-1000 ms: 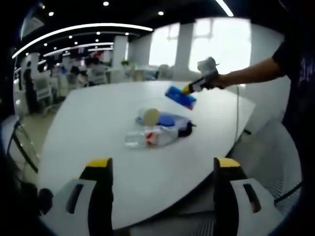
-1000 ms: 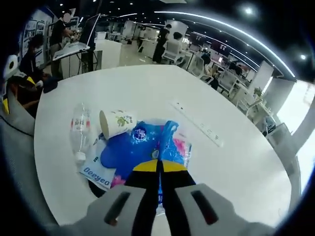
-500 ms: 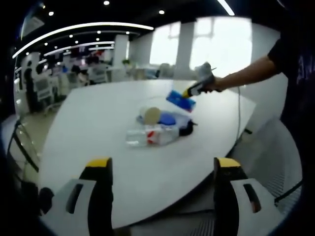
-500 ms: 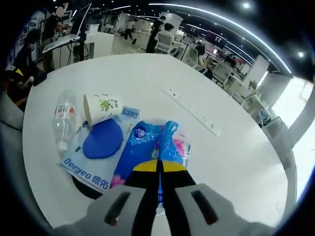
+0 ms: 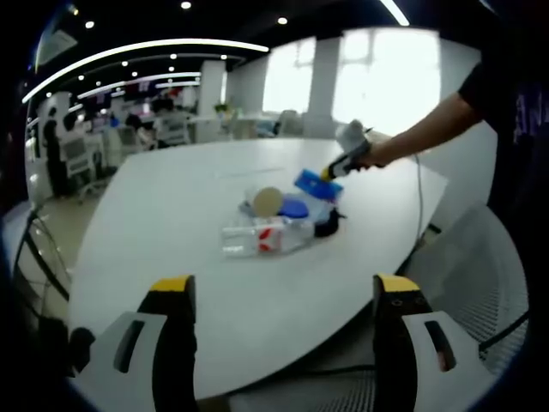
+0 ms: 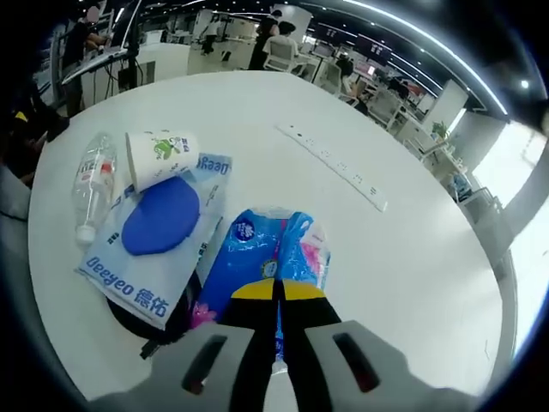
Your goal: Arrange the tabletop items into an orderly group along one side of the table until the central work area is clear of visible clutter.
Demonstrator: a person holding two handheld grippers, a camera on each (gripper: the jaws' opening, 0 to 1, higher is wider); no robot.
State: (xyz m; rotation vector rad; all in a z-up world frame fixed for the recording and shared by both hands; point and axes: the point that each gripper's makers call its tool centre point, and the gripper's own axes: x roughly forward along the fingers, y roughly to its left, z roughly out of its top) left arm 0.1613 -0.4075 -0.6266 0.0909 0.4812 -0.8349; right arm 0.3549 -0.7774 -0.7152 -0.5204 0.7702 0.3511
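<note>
In the right gripper view my right gripper (image 6: pixel 277 290) is shut on a blue and pink tissue pack (image 6: pixel 270 253), held just right of the pile. The pile holds a clear bottle (image 6: pixel 89 184), a paper cup (image 6: pixel 159 158) on its side and a blue disc (image 6: pixel 160 215) lying on a white-and-blue "Deeyeo" packet (image 6: pixel 141 287). In the left gripper view my left gripper (image 5: pixel 283 287) is open over the near table edge, well short of the bottle (image 5: pixel 257 239), cup (image 5: pixel 266 202) and disc (image 5: pixel 293 208). The right gripper (image 5: pixel 347 157) holds the tissue pack (image 5: pixel 317 184) beside them.
A white power strip (image 6: pixel 330 163) lies across the round white table (image 6: pixel 412 257) beyond the pack. A black item (image 6: pixel 137 324) pokes out from under the packet. A person's arm (image 5: pixel 429 129) reaches in from the right. Office desks and people fill the background.
My right gripper has carried the tissue pack off the pile and lower, now beside it on the right. My left gripper stays open and still.
</note>
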